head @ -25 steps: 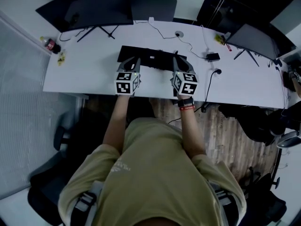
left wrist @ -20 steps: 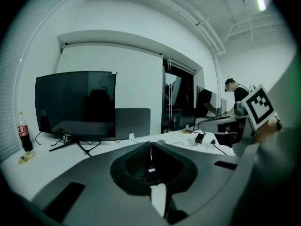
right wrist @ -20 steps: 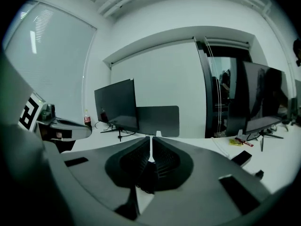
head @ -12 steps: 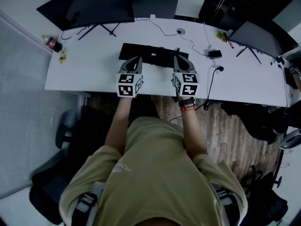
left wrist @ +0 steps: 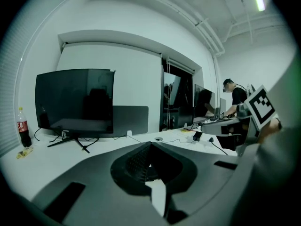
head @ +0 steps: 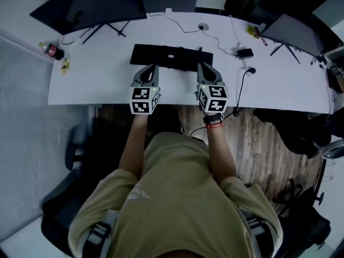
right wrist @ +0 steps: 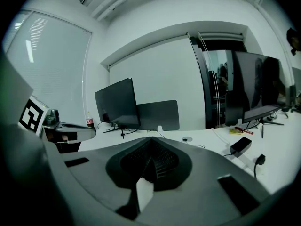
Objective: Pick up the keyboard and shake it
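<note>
The black keyboard lies flat on the white desk, in front of the person. My left gripper points at its front edge near the left end. My right gripper points at the same edge near the right end. Both are shut. In the left gripper view the left gripper has its pads pressed together with nothing showing between them. The right gripper looks the same in its own view. Neither gripper view shows the keyboard, which is hidden below the jaws.
A dark monitor stands at the back left and another monitor at the back right. A cola bottle stands at the desk's left end. Cables and a black adapter lie right of the keyboard. A person stands far off.
Both grippers stay at the keyboard's front edge. The head view has shifted a little, so the desk sits higher in it.
</note>
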{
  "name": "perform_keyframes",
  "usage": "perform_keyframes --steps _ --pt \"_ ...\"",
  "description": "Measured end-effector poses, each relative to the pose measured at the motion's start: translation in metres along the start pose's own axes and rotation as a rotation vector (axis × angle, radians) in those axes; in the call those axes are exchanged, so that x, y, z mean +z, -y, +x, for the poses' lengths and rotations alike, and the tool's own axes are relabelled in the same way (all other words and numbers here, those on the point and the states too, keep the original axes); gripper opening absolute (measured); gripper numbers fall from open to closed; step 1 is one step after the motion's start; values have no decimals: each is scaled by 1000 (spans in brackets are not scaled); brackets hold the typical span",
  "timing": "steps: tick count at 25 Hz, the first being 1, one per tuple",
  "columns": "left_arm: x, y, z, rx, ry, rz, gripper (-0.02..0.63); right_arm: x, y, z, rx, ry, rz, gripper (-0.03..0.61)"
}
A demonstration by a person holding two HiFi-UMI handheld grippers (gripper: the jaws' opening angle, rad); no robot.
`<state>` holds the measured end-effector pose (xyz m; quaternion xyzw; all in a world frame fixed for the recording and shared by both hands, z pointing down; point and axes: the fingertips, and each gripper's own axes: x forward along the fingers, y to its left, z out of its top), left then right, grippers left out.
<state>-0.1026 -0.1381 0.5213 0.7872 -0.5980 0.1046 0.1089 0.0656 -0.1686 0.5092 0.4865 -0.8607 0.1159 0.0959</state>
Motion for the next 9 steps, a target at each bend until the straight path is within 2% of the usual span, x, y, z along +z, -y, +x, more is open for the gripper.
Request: perform_keyframes --steps 6,9 --pt "-55 -13 23 22 -141 -32 20 -31 35 6 -6 -76 34 21" --pt "-82 -38 33 54 -239 -2 21 -42 51 27 32 -147 -26 21"
